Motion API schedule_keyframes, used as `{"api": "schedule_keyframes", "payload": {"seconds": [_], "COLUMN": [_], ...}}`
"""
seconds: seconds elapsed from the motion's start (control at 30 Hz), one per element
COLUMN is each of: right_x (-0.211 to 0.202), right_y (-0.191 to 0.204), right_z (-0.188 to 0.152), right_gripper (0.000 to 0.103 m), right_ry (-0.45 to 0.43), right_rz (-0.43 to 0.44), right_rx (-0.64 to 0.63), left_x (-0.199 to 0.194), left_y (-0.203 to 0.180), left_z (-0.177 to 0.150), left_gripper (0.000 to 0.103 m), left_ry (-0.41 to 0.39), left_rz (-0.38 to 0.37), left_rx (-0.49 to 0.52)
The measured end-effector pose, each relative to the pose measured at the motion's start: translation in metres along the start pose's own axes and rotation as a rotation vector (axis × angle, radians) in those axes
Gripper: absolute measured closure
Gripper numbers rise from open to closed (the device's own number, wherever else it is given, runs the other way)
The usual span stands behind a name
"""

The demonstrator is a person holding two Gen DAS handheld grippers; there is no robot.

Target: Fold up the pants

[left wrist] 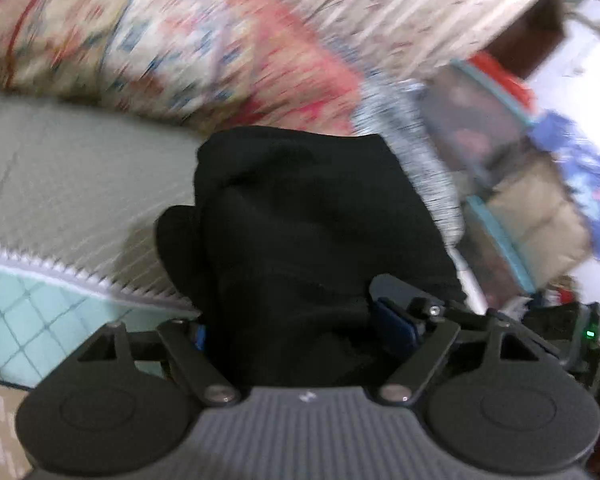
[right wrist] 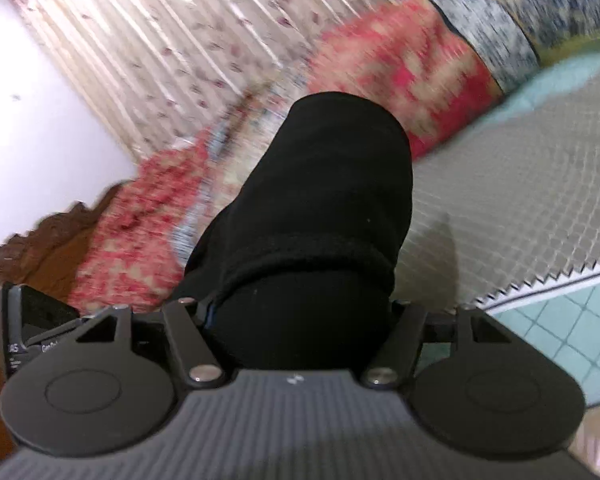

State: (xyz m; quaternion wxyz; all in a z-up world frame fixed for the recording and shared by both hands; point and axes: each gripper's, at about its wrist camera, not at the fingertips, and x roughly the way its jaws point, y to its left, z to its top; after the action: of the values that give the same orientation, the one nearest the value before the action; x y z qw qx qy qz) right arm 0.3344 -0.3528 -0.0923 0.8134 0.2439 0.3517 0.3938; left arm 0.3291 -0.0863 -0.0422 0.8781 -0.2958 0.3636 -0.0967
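The black pants (left wrist: 308, 216) hang bunched in front of the left wrist camera, held above the bed. My left gripper (left wrist: 300, 328) is shut on the black pants; the cloth hides most of its fingers. In the right wrist view the black pants (right wrist: 324, 200) drape over and ahead of my right gripper (right wrist: 300, 320), which is shut on them near a thick hem band. Both views are blurred by motion.
A bed with a grey-green quilted cover (left wrist: 60, 168) and a teal checked sheet (right wrist: 560, 332) lies below. Floral red-and-cream bedding (left wrist: 180, 40) is piled behind. Stacked storage bags (left wrist: 512, 184) stand at the right. A carved wooden headboard (right wrist: 40, 248) is at the left.
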Motion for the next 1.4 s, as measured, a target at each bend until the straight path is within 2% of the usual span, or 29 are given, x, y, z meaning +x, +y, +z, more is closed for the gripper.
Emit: {"api": "schedule_keyframes", "payload": {"seconds": [0.1,0.13,0.17,0.23,0.33,0.37,0.4,0.43,0.47,0.53,0.6,0.7,0.73,0.8,0.83,0.93,1.07,1.17,1.27,1.33,1.4], "right_x": [0.037,0.039,0.03,0.011,-0.045,-0.067,-0.08,-0.094,-0.111,-0.122,-0.129,-0.135,-0.137,-0.145,-0.157,-0.186,-0.206,-0.215,-0.229,-0.235,-0.231], "right_y": [-0.037,-0.046,-0.048,-0.04,-0.03,-0.026,-0.022,-0.014,-0.004,0.016,0.032,0.052,0.057,0.061,0.065,0.08,0.078,0.089,0.107,0.107,0.103], "right_z": [-0.02,-0.027,-0.03,-0.029,-0.042,-0.051,-0.056,-0.064,-0.081,-0.107,-0.138,-0.185,-0.197,-0.226,-0.242,-0.259,-0.274,-0.279,-0.271,-0.258,-0.247], "right_gripper": [0.029,0.029,0.027,0.016,0.016,0.018,0.024,0.037,0.043,0.064,0.071,0.072,0.072,0.073,0.073,0.072,0.072,0.071,0.067,0.061,0.059], "right_ry": [0.114,0.123,0.097,0.093,0.025,0.014,0.012,0.019,0.049,0.132,0.213,0.322,0.358,0.42,0.415,0.393,0.354,0.358,0.279,0.2,0.16], "right_rz": [-0.122,-0.145,-0.113,-0.126,-0.162,-0.154,-0.138,-0.113,-0.097,-0.08,-0.055,-0.066,-0.085,-0.117,-0.115,-0.132,-0.148,-0.17,-0.203,-0.244,-0.281], "right_rx": [0.066,0.088,0.095,0.099,0.1,0.108,0.105,0.087,0.059,0.018,0.007,-0.013,0.0,0.023,0.021,0.024,0.091,0.075,-0.044,-0.081,-0.107], "left_x": [0.037,0.038,0.028,0.001,-0.053,-0.067,-0.082,-0.099,-0.11,-0.13,-0.143,-0.149,-0.152,-0.168,-0.174,-0.192,-0.214,-0.23,-0.248,-0.253,-0.255], "left_y": [0.024,0.025,0.02,0.009,-0.004,-0.008,-0.011,-0.015,-0.018,-0.022,-0.026,-0.025,-0.026,-0.041,-0.046,-0.052,-0.056,-0.062,-0.063,-0.061,-0.057], "left_z": [-0.014,-0.019,-0.022,-0.027,-0.047,-0.054,-0.067,-0.087,-0.103,-0.143,-0.187,-0.238,-0.254,-0.28,-0.289,-0.312,-0.33,-0.337,-0.338,-0.338,-0.336], "left_gripper": [0.019,0.016,0.013,0.006,0.003,0.003,0.003,0.003,0.004,0.009,0.013,0.028,0.029,0.026,0.026,0.02,0.017,0.016,0.015,0.014,0.014], "left_ry": [0.093,0.1,0.082,0.06,0.013,0.022,0.033,0.045,0.061,0.125,0.191,0.315,0.339,0.324,0.339,0.362,0.349,0.325,0.28,0.261,0.259], "left_rz": [0.147,0.143,0.132,0.116,0.082,0.07,0.069,0.075,0.081,0.102,0.17,0.263,0.31,0.38,0.389,0.366,0.399,0.414,0.413,0.425,0.446], "left_rx": [-0.052,-0.05,-0.046,-0.016,0.031,0.042,0.062,0.09,0.109,0.151,0.203,0.235,0.244,0.341,0.361,0.361,0.392,0.386,0.359,0.338,0.321]}}
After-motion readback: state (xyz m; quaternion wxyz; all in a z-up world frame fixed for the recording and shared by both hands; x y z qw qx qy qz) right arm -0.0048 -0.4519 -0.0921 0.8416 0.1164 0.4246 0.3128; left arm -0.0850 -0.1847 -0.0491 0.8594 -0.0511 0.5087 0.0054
